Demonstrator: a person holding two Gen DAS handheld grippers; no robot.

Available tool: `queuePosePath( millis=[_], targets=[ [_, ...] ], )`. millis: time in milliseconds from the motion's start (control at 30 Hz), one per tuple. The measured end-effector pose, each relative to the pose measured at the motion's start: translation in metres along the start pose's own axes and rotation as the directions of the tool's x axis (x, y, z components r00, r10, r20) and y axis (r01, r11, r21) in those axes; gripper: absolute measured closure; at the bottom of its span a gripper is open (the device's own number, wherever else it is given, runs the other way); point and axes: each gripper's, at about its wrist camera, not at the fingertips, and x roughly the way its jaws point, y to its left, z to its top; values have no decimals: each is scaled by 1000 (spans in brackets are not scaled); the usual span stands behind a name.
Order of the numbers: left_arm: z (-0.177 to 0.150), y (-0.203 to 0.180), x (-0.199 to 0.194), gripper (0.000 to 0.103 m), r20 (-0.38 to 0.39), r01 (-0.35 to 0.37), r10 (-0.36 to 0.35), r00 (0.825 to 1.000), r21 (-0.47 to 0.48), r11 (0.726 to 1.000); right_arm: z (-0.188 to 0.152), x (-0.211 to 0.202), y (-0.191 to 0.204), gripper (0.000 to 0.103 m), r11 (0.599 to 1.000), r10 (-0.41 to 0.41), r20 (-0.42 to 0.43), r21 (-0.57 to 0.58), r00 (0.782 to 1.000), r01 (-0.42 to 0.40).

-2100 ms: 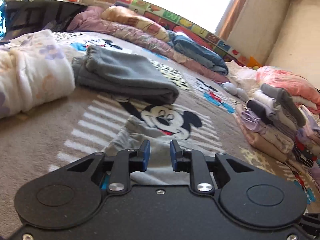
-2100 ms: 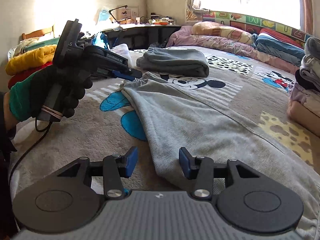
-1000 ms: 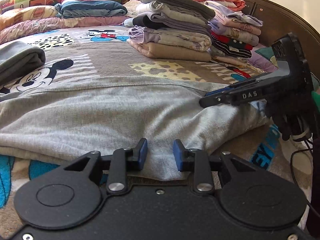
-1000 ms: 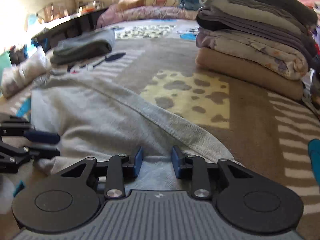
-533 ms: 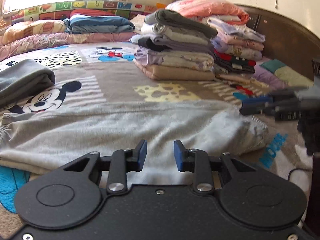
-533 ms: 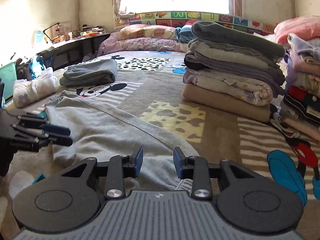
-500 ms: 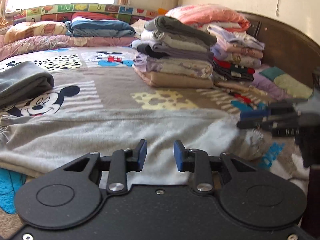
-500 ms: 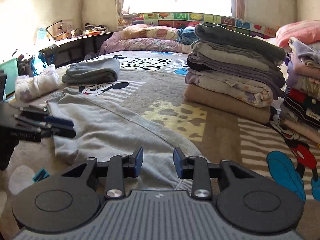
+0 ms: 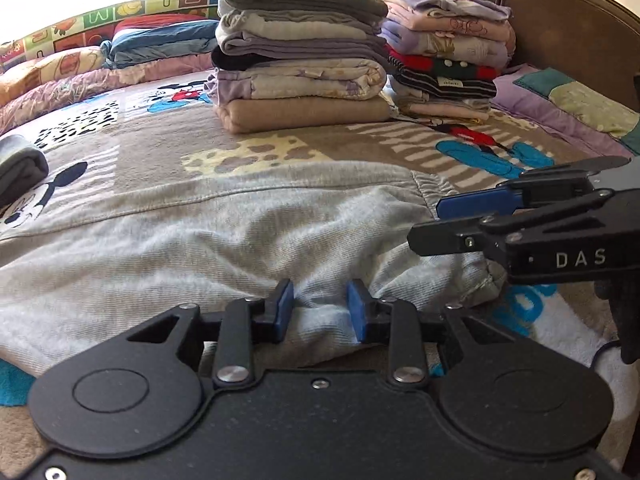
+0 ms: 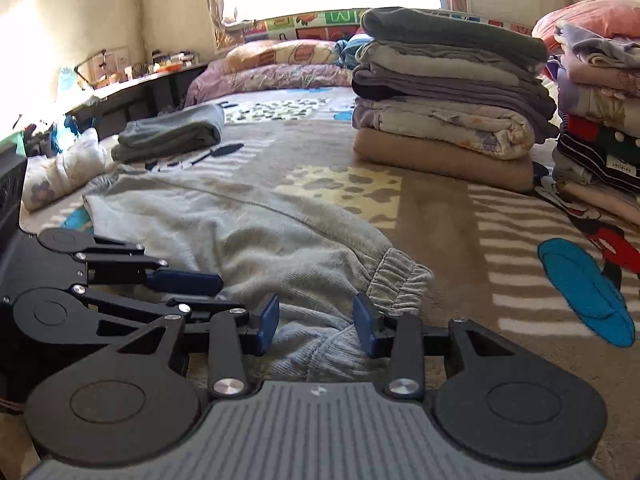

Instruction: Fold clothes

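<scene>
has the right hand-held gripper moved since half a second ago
Yes. The right hand-held gripper has dropped toward the light grey sweatpants' cuffed end; the stack of folded clothes sits higher in view.

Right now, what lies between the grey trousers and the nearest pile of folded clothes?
Only bare blanket, seen in the right wrist view, between the grey trousers and the pile.

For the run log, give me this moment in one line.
step: gripping cuff end of grey sweatpants | left gripper: open, fabric between fingers | right gripper: open, fabric between fingers | folded stacks: behind
</scene>
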Motion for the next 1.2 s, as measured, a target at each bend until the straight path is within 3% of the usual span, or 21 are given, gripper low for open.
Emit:
queuePosePath(
  millis=[67, 133, 200, 300, 367, 433, 467, 600, 700, 733, 833, 900, 967, 1033, 1100, 1200],
  targets=[
    [-3, -4, 0, 73, -28, -37, 37, 999, -2, 999, 1, -9, -4, 56, 1000, 9, 51, 27, 999, -10],
    [-8, -8, 4, 73, -57, -75, 75, 996, 5, 997, 1, -5, -11, 55, 999, -14, 24, 47, 1000, 13],
    [-6, -9, -9, 73, -17, -71, 71, 997, -14, 997, -3, 10, -17, 55, 998, -18, -64, 60, 998, 21],
    [-1, -9, -34, 70, 73, -107, 110, 991, -40, 993, -4, -6, -16, 55, 998, -17, 28, 63, 999, 15],
    [-6, -1, -28, 64, 35, -153, 157, 987, -82, 985, -6, -14, -15, 53, 998, -26, 63, 60, 998, 22],
    [-10, 10, -17, 64, -31, -147, 144, 989, -127, 981, -13, -1, -19, 51, 996, -44, -20, 73, 999, 45],
    [-12, 16, -12, 63, -64, -143, 135, 989, -149, 979, -16, -3, -23, 50, 993, -29, -2, 114, 1000, 29],
    [-7, 30, -54, 61, 29, -128, 140, 990, -247, 960, -30, -20, -39, 49, 969, 16, 97, 245, 995, -40],
    [-18, 58, -80, 60, 41, -161, 186, 982, -346, 924, -49, -26, -61, 47, 916, 58, 135, 386, 989, -107],
    [-23, 70, -87, 57, 36, -165, 195, 980, -391, 905, -54, -27, -68, 47, 894, 64, 147, 431, 987, -122],
    [-43, 118, -110, 54, 15, -185, 235, 972, -571, 800, -60, -28, -86, 45, 830, 84, 191, 530, 978, -175],
    [-59, 153, -119, 53, 16, -162, 245, 969, -707, 688, -65, -23, -93, 44, 803, 105, 198, 562, 975, -201],
    [-74, 189, -127, 50, 31, -110, 239, 971, -826, 553, -66, -21, -95, 44, 792, 115, 209, 571, 971, -217],
    [-84, 215, -129, 49, 51, -65, 243, 969, -892, 447, -68, -19, -96, 41, 787, 128, 222, 571, 967, -235],
    [-85, 234, -128, 48, 62, -47, 263, 963, -920, 389, -68, -18, -96, 38, 787, 139, 234, 564, 962, -251],
    [-80, 256, -121, 45, 63, -38, 283, 957, -940, 339, -69, -17, -97, 37, 788, 148, 245, 556, 958, -264]
  ],
)
